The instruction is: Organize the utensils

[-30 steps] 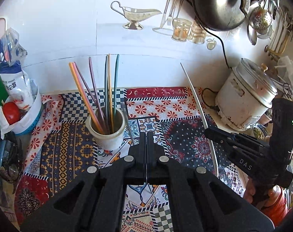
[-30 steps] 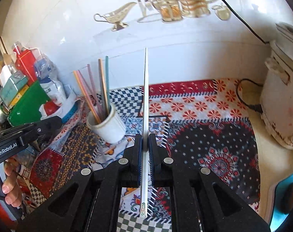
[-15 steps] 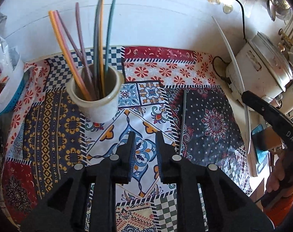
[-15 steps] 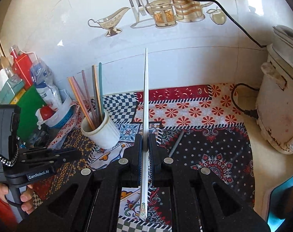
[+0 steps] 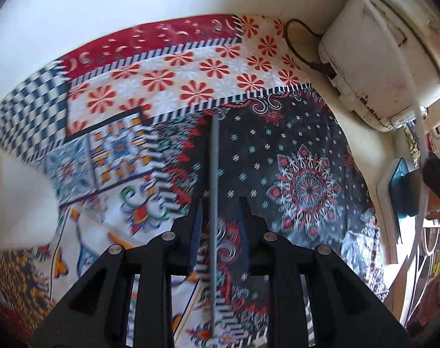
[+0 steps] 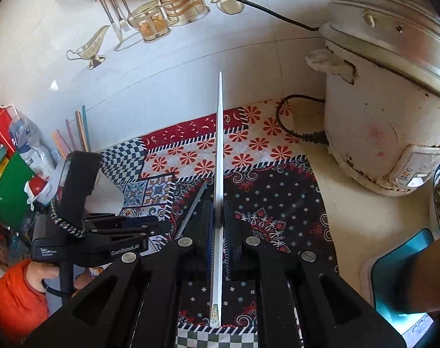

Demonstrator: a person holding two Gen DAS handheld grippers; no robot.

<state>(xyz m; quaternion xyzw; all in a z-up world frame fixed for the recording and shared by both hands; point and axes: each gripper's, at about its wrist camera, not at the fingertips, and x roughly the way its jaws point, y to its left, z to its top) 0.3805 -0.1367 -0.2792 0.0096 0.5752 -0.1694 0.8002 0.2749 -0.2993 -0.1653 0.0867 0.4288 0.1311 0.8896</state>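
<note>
Left hand-held gripper (image 5: 220, 211): jaws apart, straddling long grey plastic chopstick (image 5: 214, 191) lying flat on patchwork-covered desk (image 5: 304, 185), poised for pickup. Right hand-held gripper (image 6: 218, 211): clamped on slim white chopstick (image 6: 219, 156), tip forward, presumably bound for storage.

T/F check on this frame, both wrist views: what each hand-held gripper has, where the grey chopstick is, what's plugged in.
1. The right hand-held gripper is shut on a white chopstick. True.
2. The left hand-held gripper is clamped on the grey chopstick. False: its jaws stand apart with a gap on both sides, and the stick lies between them on the patterned cloth.
3. The grey chopstick stands in the cup. False: it lies flat on the cloth; the cup is off to the left, with coloured chopsticks rising behind the gripper there.
4. A black cord is plugged into the white rice cooker. True.
</note>
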